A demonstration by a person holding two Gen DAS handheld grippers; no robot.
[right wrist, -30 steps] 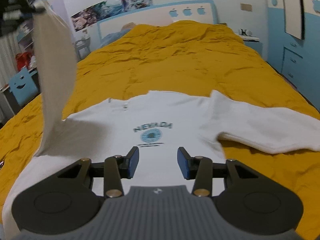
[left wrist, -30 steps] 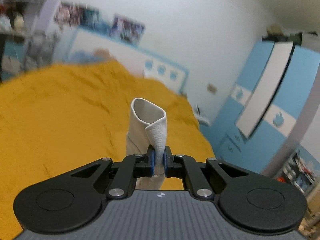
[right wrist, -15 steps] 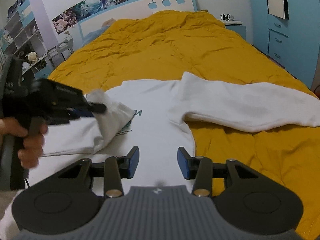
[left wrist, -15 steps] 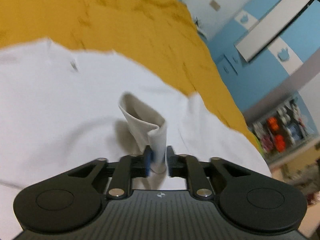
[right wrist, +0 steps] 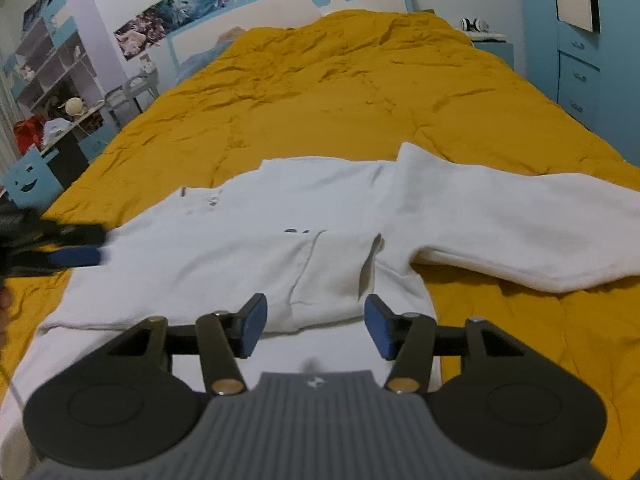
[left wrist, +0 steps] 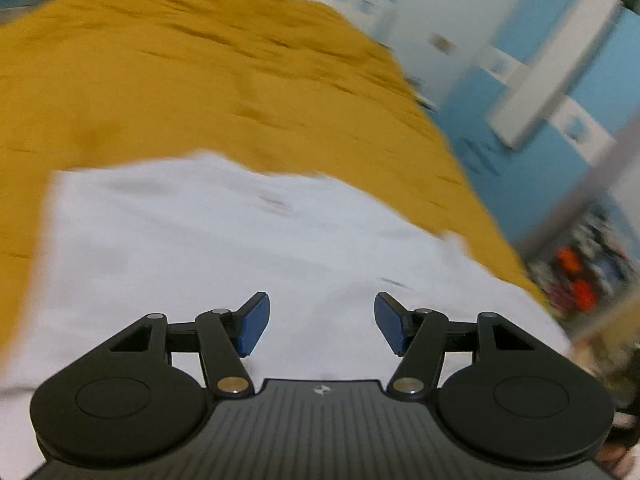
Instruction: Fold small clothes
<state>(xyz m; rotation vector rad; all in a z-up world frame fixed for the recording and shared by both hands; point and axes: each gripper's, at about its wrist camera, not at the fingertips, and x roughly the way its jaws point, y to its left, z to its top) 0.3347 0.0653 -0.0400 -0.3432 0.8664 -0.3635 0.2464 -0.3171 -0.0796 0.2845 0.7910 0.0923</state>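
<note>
A white long-sleeved sweatshirt [right wrist: 248,240] lies flat on the yellow bedspread [right wrist: 340,92]. Its left sleeve [right wrist: 332,280] is folded across the chest and covers most of the print. Its right sleeve [right wrist: 520,220] stretches out to the right. My right gripper [right wrist: 314,328] is open and empty, just above the shirt's lower part. My left gripper [left wrist: 322,328] is open and empty over the shirt [left wrist: 240,248]; it also shows in the right wrist view [right wrist: 76,256] at the shirt's left edge. The left wrist view is blurred.
The bed's headboard [right wrist: 280,4] stands at the far end. Blue wardrobe and drawers [right wrist: 580,60] are on the right, shelves and a desk [right wrist: 52,80] on the left. A nightstand [right wrist: 488,44] stands by the bed's far right corner.
My left gripper carried the left sleeve down across the chest, let it go and opened, then drew back to the shirt's left edge. My right gripper opened a little wider.
</note>
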